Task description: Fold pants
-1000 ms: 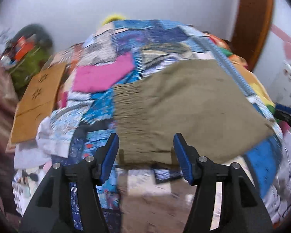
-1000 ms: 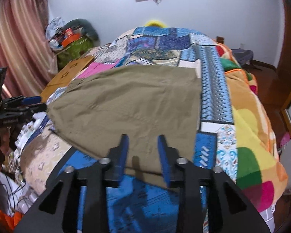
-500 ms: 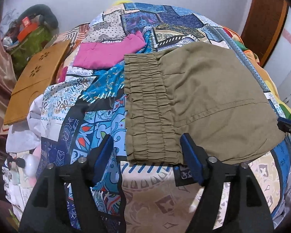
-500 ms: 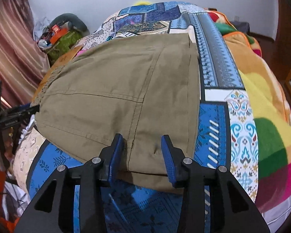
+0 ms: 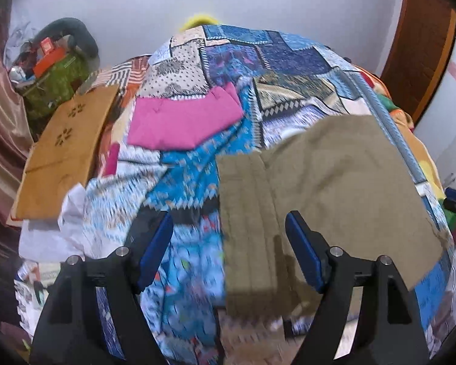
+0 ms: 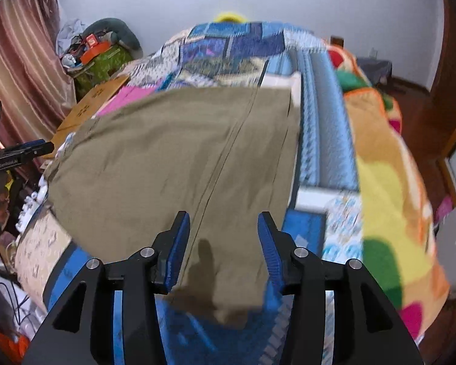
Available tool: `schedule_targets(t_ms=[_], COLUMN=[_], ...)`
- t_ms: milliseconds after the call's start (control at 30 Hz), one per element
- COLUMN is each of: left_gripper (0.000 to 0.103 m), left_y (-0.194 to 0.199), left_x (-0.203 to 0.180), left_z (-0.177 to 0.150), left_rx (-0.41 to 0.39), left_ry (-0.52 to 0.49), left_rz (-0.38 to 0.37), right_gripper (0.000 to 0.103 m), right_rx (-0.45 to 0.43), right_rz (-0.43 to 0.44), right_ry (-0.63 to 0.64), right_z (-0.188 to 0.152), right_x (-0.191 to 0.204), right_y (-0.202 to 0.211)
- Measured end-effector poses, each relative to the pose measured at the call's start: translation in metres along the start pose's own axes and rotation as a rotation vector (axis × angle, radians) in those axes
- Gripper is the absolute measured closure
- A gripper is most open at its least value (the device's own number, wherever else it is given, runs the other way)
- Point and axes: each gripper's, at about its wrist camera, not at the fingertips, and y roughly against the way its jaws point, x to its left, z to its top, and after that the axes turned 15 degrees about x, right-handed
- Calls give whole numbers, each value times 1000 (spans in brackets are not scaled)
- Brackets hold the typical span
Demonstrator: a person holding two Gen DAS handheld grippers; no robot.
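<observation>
Olive pants [image 5: 334, 188] lie flat across the patchwork quilt [image 5: 258, 60] on the bed. Their gathered waistband end is under my left gripper [image 5: 228, 222], which is open, with the waistband's left edge showing in the gap between the blue pads [image 5: 155, 246]. In the right wrist view the leg end of the pants [image 6: 167, 167] lies below my right gripper [image 6: 223, 217]. Its jaws are opening, and the cloth seen between them is not pinched. Each gripper shows at the edge of the other's view.
A folded pink garment [image 5: 182, 121] lies on the quilt beyond the waistband. A brown board [image 5: 63, 149] and a green bag with clutter [image 5: 57, 76] stand to the left of the bed. An orange and yellow blanket [image 6: 389, 167] covers the bed's right side.
The left jaws have widened and that gripper has shifted left, so the waistband now sits toward its right finger. The right jaws have spread apart over the leg end.
</observation>
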Motion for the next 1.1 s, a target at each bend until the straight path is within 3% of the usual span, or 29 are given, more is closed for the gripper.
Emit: schedule_targets(t_ms=[167,300,667,800,933,1100], left_gripper=[27,27,25,25,25,25], left_y=[-24,-47,-88,-92,-98,-95], left_x=[6,5,8,17,21,20], left_z=[38,58,67,66,64,62], left_rx=[31,75,141,123,115,118], left_ry=[15,8,13,64,138,184], left_rz=[-14,-26,-84,-107,-82,-73], right_gripper=[55,55,56,83,91,91], right_rx=[-59,-87,-30,17,38,59], right_rz=[-67,-73,-54,-74,-129,-225], right_ry=[24,27,-33,-44,-44,-6], right_z=[44,80,168,182,180,181], right_x=[-15,-30,-77,-84,-86,-73], right_y=[-5,-15,-108,-134,-148,-150])
